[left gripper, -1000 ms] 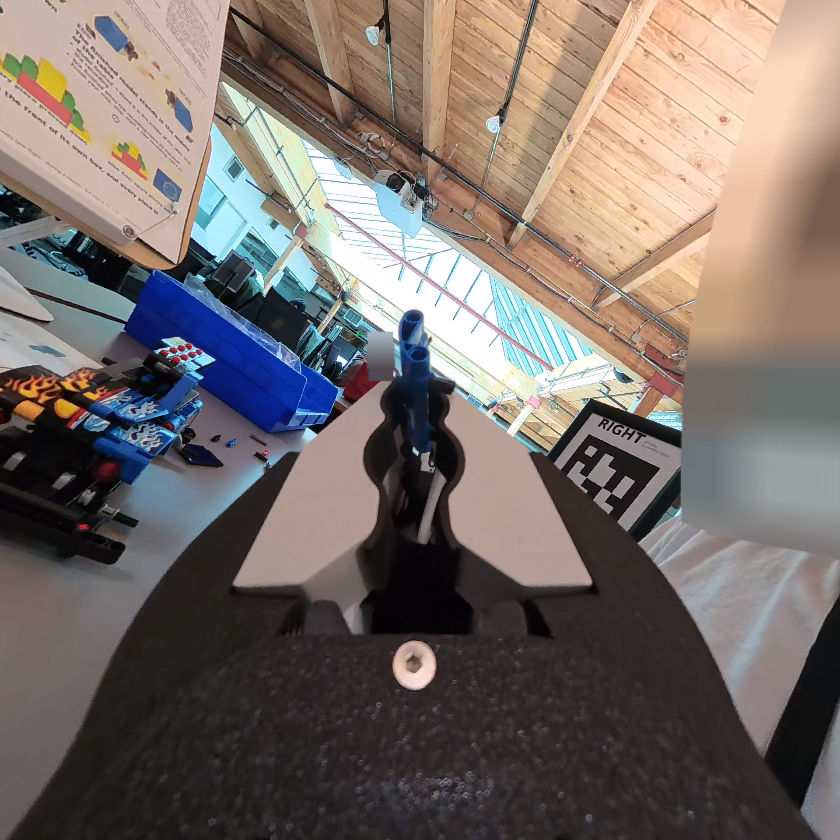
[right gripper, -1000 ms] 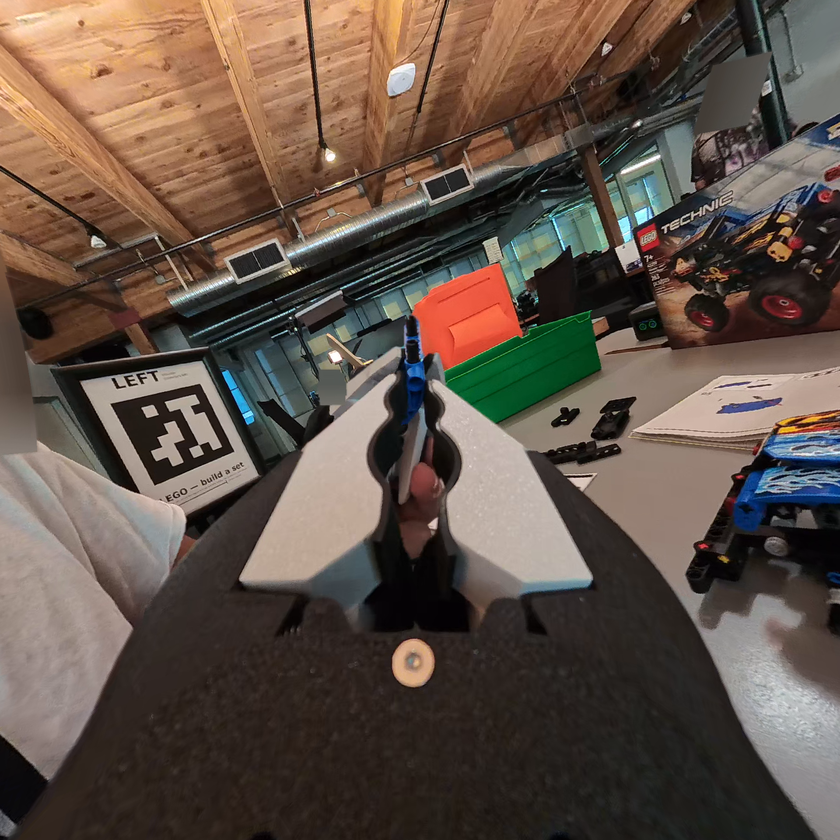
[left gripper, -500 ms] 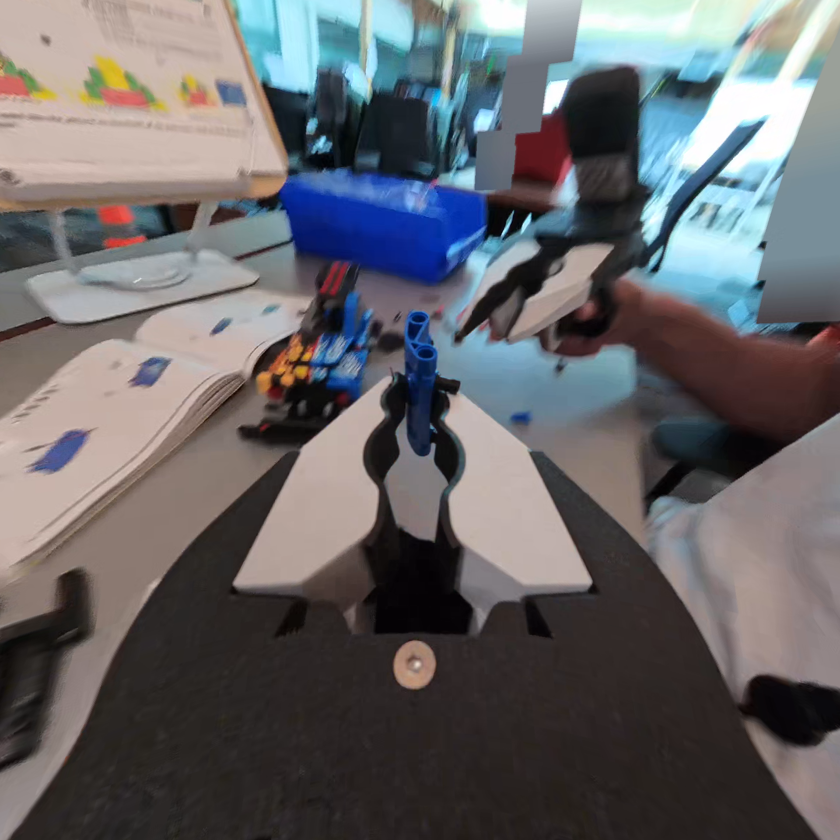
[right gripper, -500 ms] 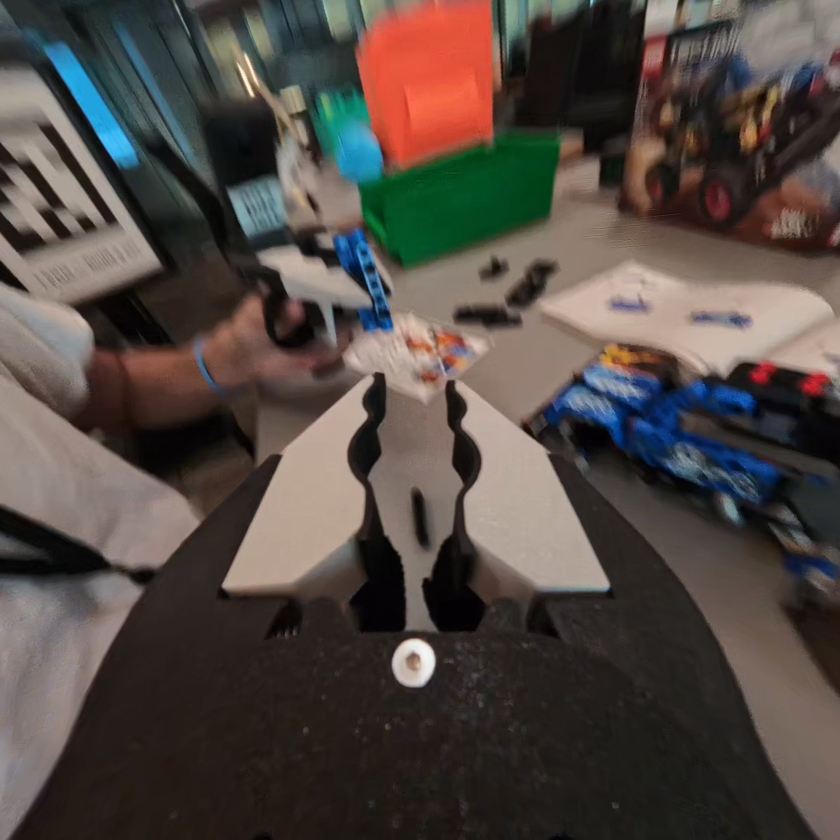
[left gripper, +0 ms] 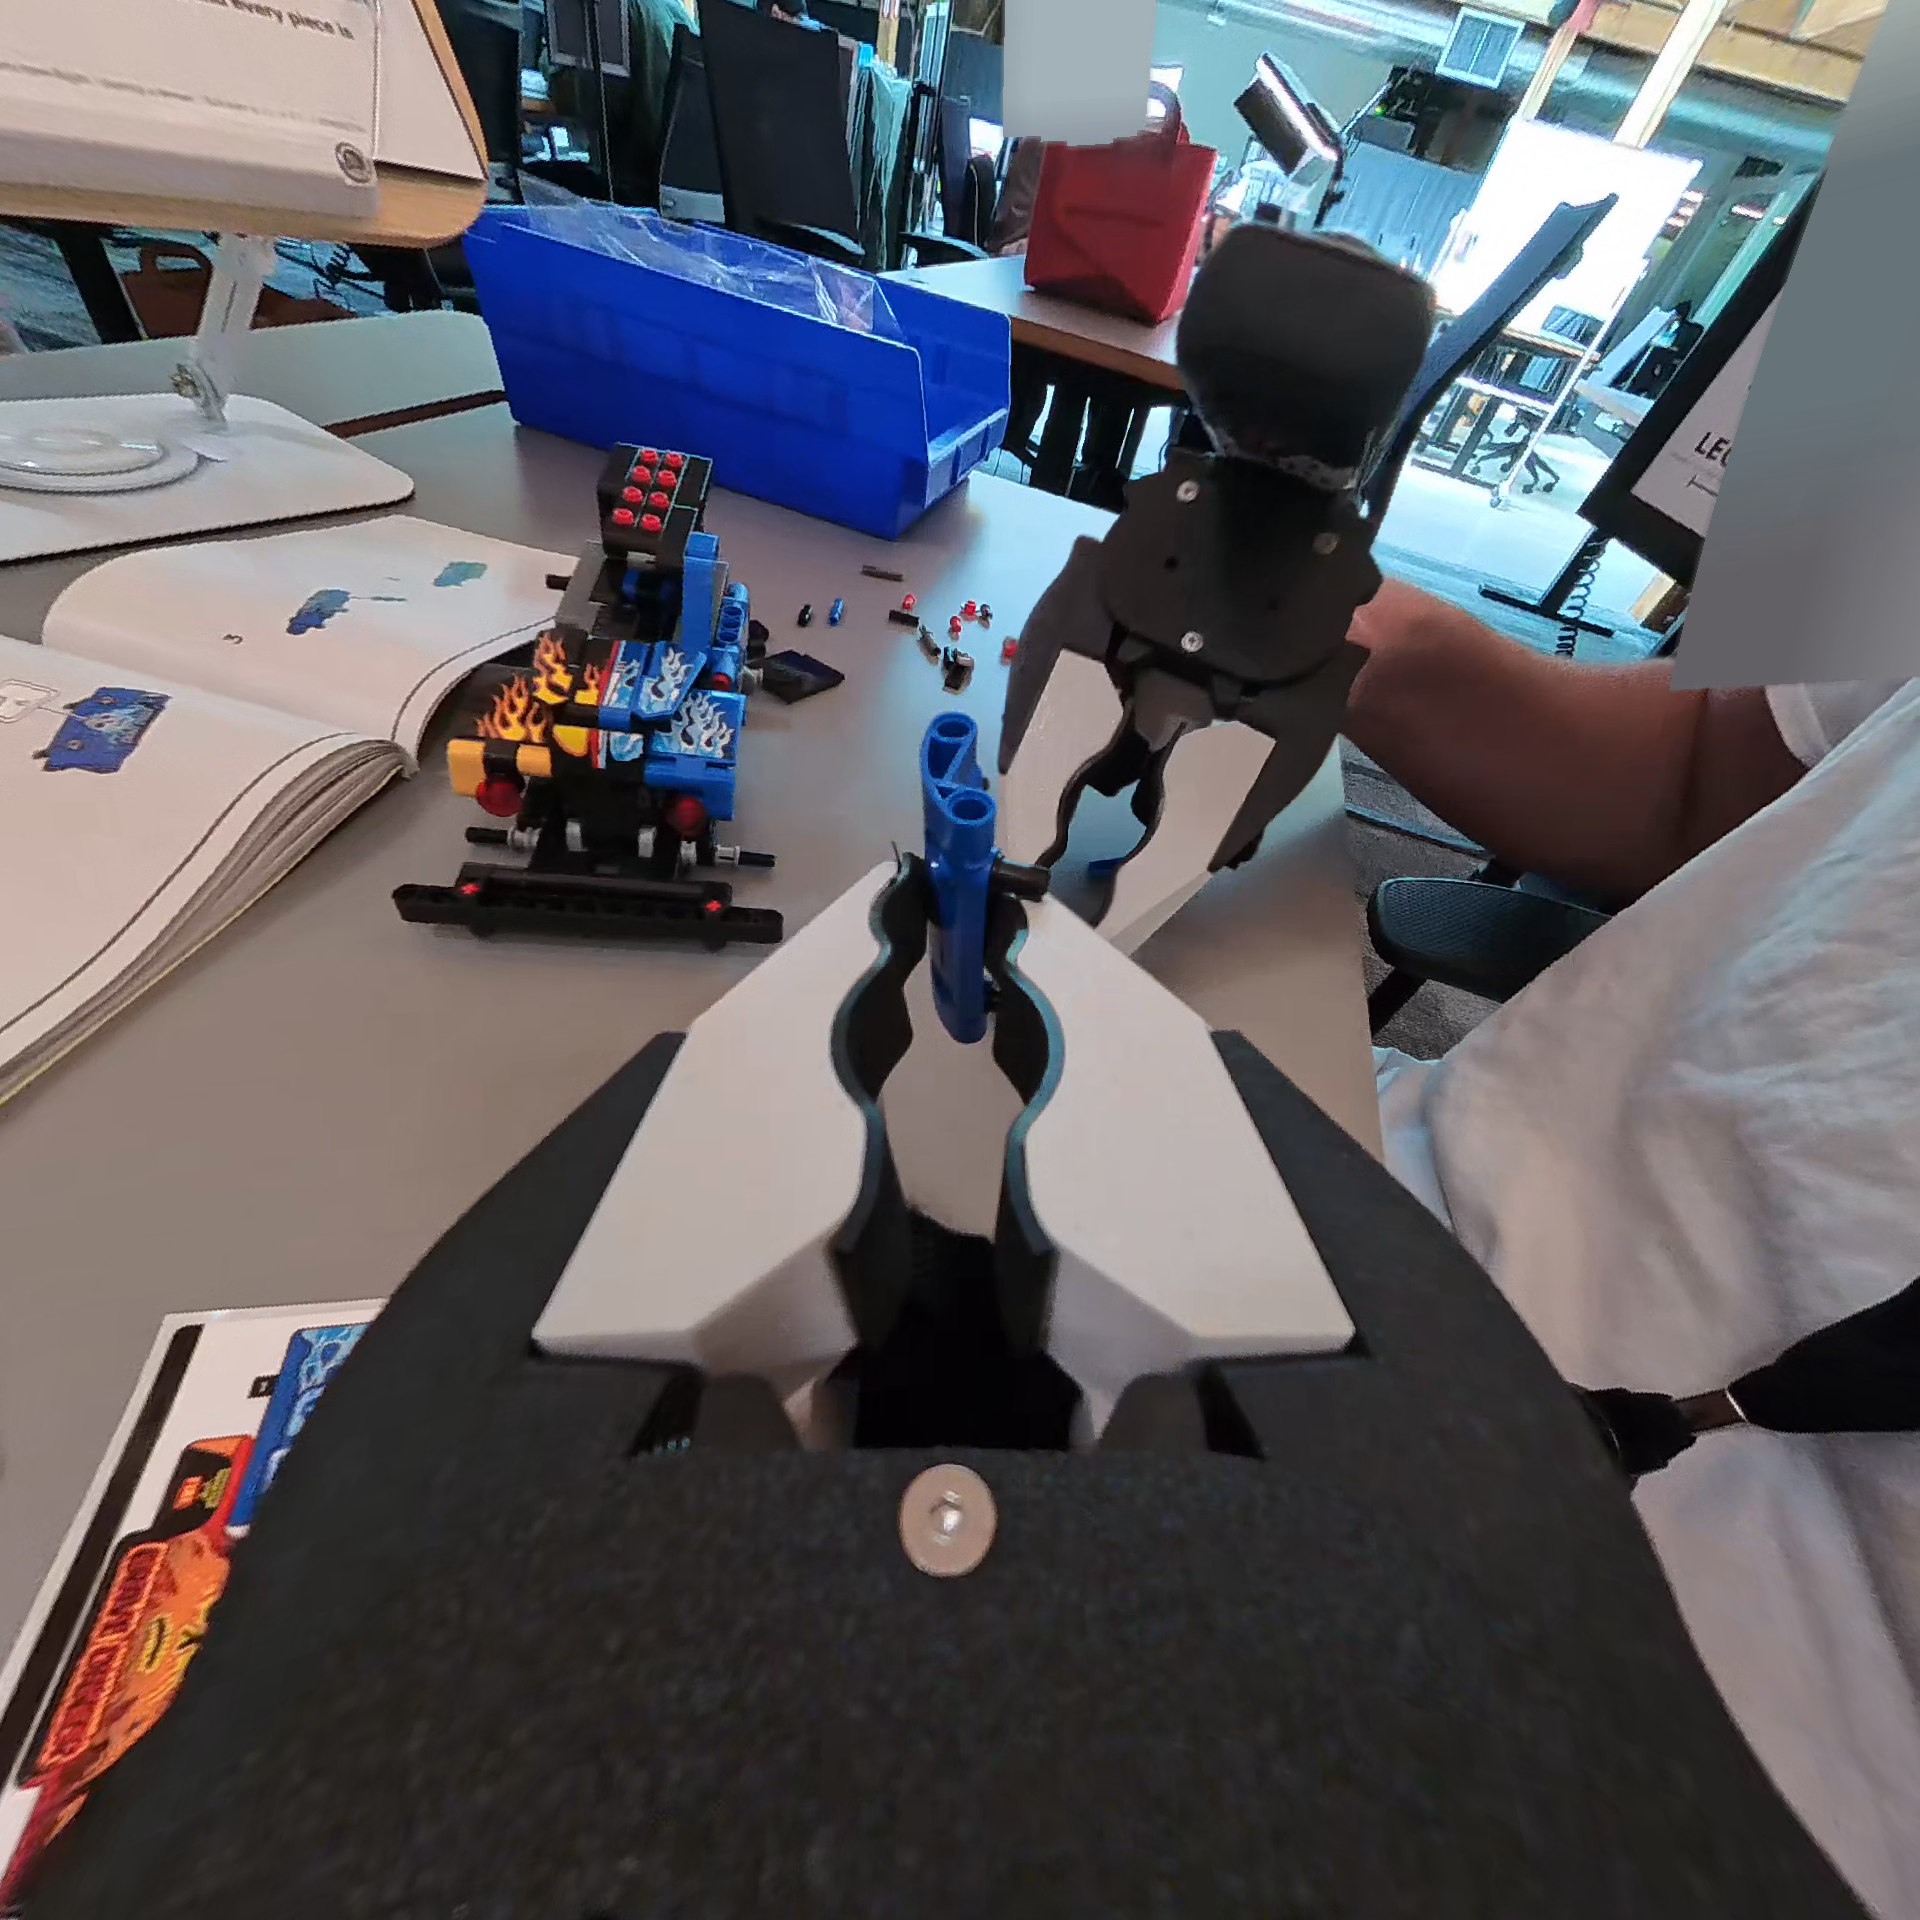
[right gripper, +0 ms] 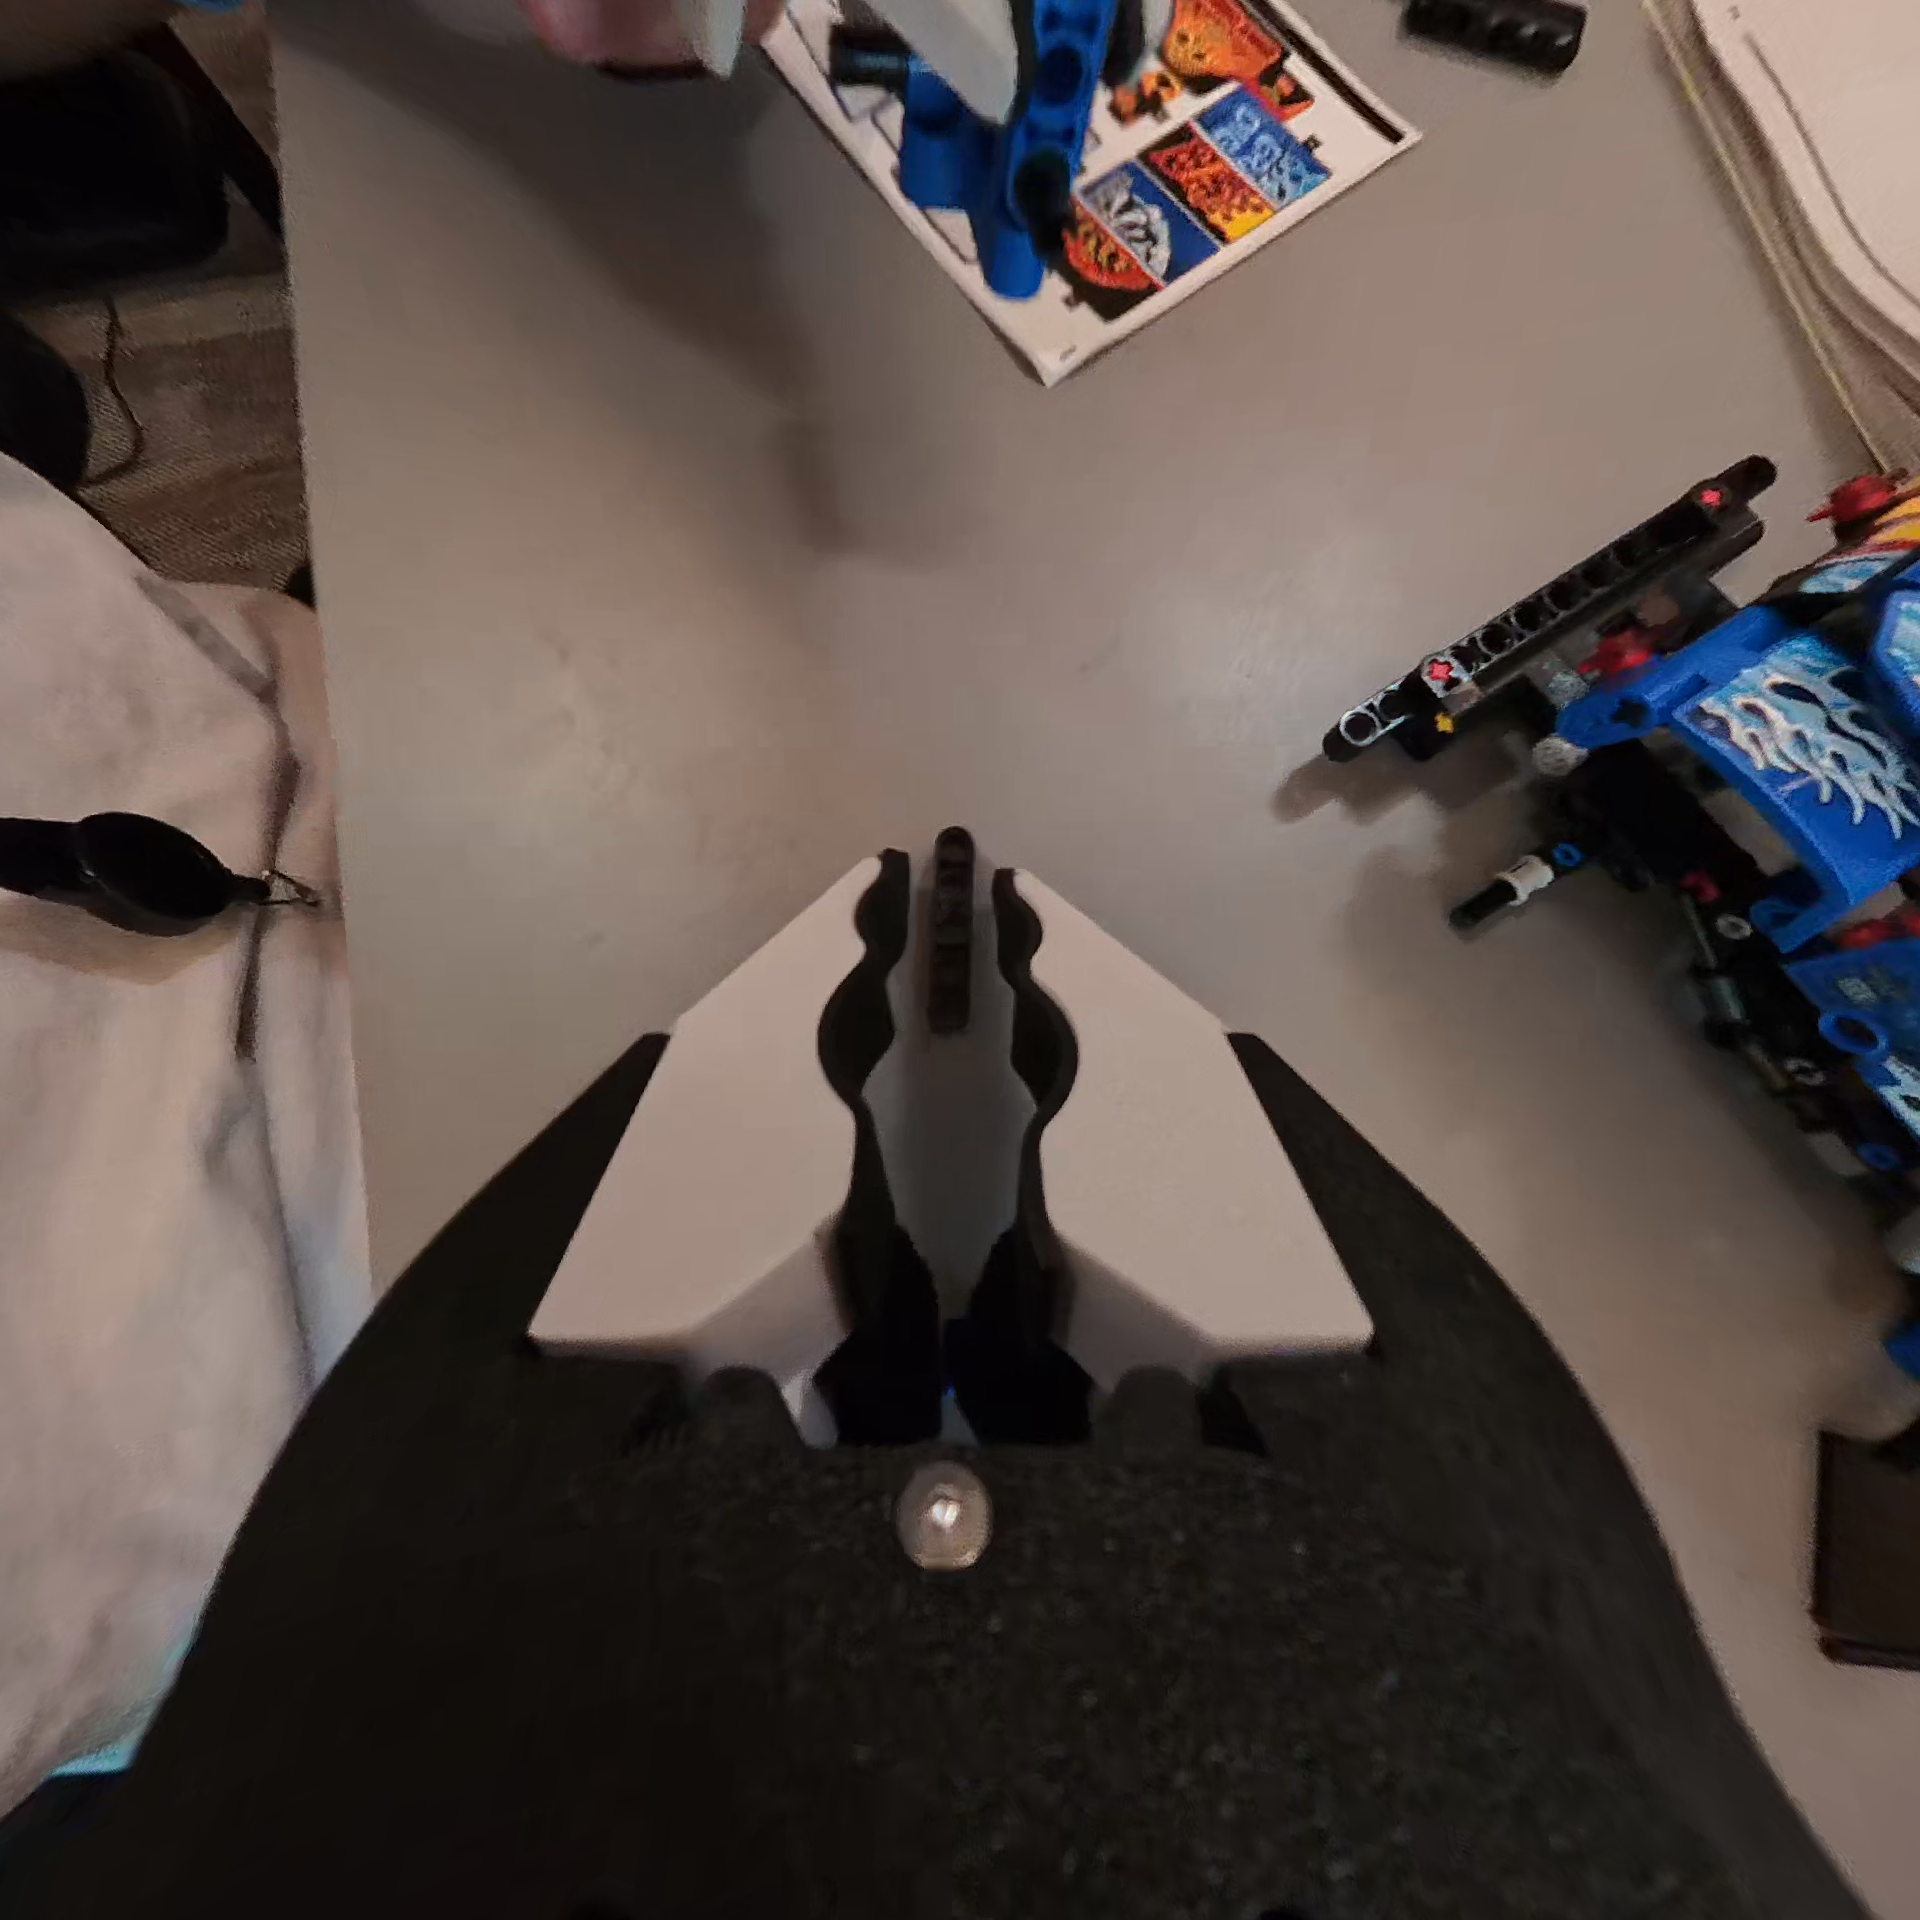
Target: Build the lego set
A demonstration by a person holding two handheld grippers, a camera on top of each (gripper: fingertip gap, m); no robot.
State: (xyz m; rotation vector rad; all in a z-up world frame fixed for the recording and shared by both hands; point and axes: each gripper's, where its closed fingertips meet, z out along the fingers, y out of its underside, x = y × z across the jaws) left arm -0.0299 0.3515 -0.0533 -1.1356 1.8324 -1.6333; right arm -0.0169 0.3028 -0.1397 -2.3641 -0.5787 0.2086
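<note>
**Open worktop on the near side of the truck model**

The part-built truck model (left gripper: pixel 613 748) is the main block, its black beam (left gripper: pixel 587 906) jutting along its near side. Nearer than the truck, bare grey worktop (left gripper: pixel 343 1081) lies open to the sticker sheet (left gripper: pixel 156 1538). Left of the truck, the open booklet (left gripper: pixel 197 717) closes that side. Behind the truck stands the blue bin (left gripper: pixel 748 364); small loose pins (left gripper: pixel 940 634) litter the strip between. Right of the truck, the right tongs (left gripper: pixel 1101 831) hang over the worktop.
</note>
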